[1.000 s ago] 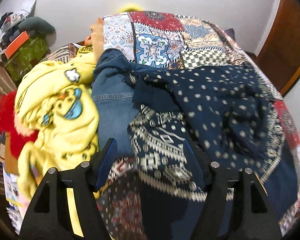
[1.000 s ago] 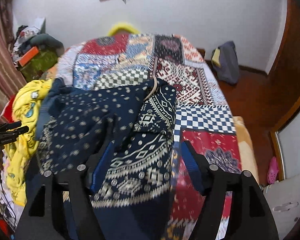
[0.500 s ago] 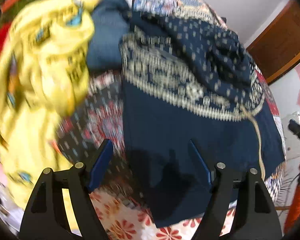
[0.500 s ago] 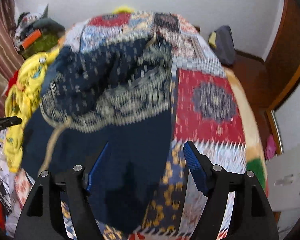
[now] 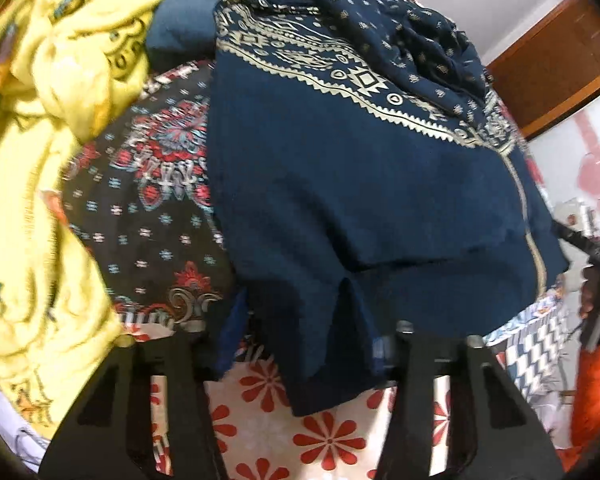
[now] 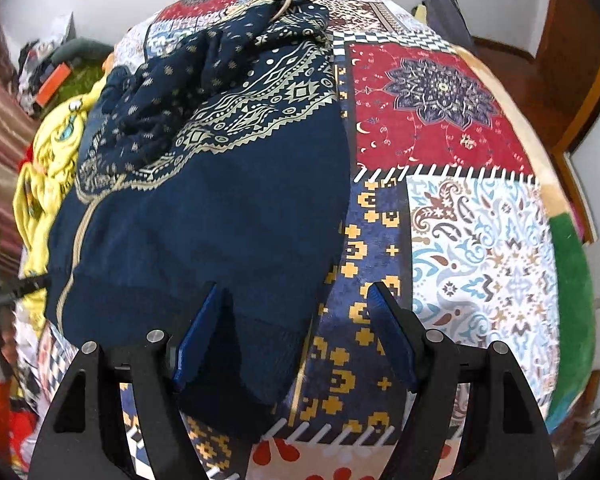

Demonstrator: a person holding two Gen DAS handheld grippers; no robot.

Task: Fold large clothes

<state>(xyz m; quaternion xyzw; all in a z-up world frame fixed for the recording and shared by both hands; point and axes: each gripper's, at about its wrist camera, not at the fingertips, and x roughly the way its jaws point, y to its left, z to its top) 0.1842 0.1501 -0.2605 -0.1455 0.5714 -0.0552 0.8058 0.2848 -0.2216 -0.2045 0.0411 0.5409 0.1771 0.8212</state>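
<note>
A navy garment [image 5: 360,184] with a cream patterned band lies crumpled on the patchwork bedspread [image 5: 152,208], its plain hem toward me. My left gripper [image 5: 304,340] points down at the hem's left corner. Its jaws are closing with the hem between them, and the cloth there has puckered into a small pleat. In the right wrist view the same garment [image 6: 220,200] fills the left half. My right gripper [image 6: 296,320] stands open over the hem's right corner, with cloth beside its left pad [image 6: 198,332] and bare bedspread [image 6: 460,220] by the other.
A yellow printed garment [image 5: 60,120] is heaped left of the navy one, and blue denim [image 5: 180,20] lies behind it. An orange sleeve [image 5: 592,380] shows at the right edge. A wooden door [image 6: 572,60], a dark bag [image 6: 444,16] and clutter [image 6: 56,68] ring the bed.
Both grippers came down from over the crumpled top of the navy garment to its near hem. The left jaws drew in around the hem. The right jaws stayed wide.
</note>
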